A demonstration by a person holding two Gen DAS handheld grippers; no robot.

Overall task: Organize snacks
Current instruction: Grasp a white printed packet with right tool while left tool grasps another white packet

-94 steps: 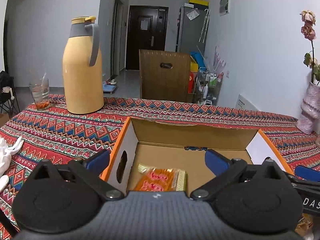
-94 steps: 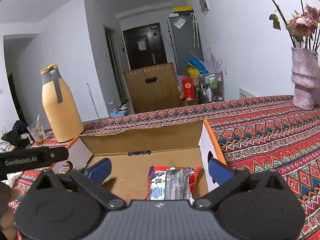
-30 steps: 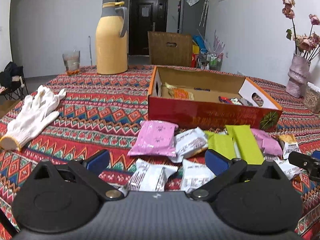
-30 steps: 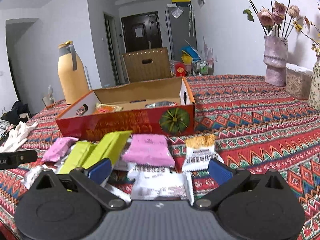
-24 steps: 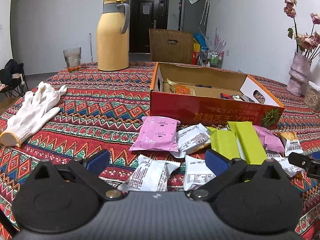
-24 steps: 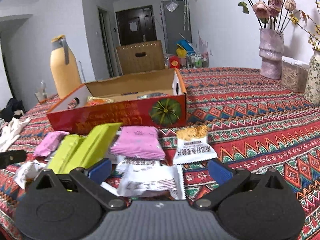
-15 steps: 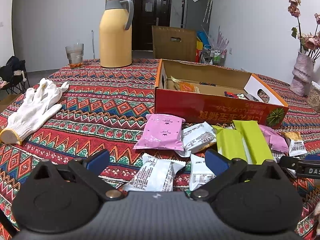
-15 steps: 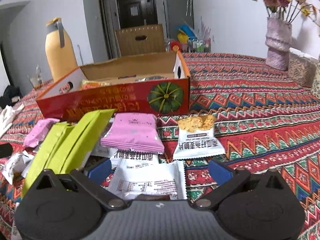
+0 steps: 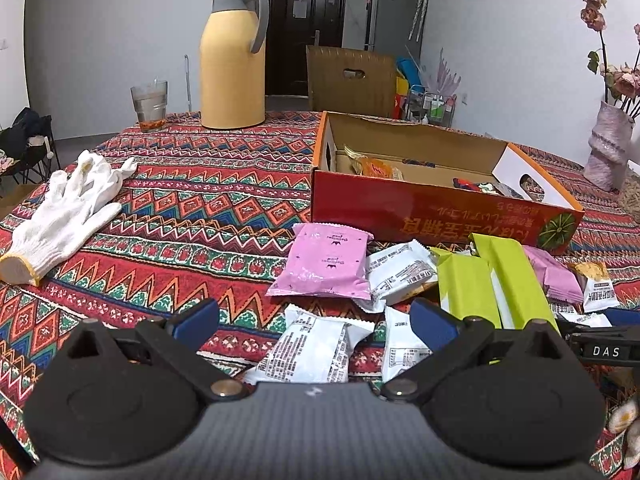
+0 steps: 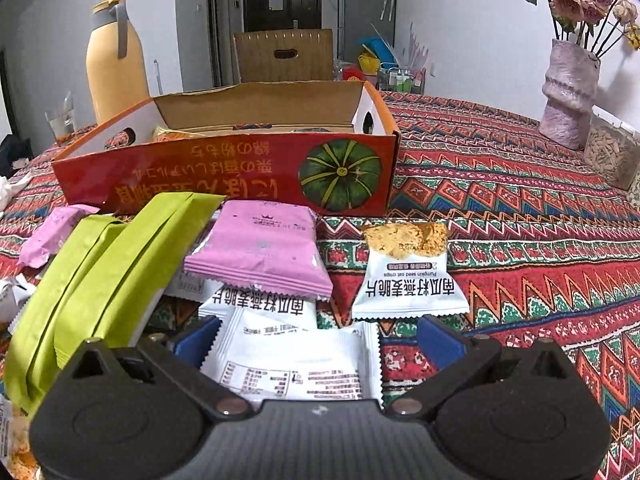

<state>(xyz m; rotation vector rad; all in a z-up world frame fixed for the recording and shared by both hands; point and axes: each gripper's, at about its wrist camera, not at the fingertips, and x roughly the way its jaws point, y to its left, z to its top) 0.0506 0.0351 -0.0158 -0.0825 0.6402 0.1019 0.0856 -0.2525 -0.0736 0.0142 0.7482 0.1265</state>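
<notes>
Nearest the right gripper (image 10: 318,336), whose jaws stood wide and empty, lay a white packet (image 10: 294,364). Likewise the left gripper (image 9: 314,320) gaped over another white wrapper (image 9: 310,350). Beyond lay pink packets (image 9: 326,262) and green bars (image 10: 100,276); farther stood the red box (image 10: 228,180), then the yellow flask (image 9: 232,60).

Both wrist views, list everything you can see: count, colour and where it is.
Cardboard box: one, red-orange, open, mid-table, a few snacks inside.
Pink packets: at least three, in front of the box.
Green packets: two, overlapping, in the pile.
White packets: several, nearest the fingers.
Thermos: one, yellow, far left.
Glass: one, clear, beside the thermos.
Gloves: white, left on the tablecloth.
Vase: one, lilac, far right, with flowers.
Left gripper: open, empty.
Right gripper: open, over a white packet.
</notes>
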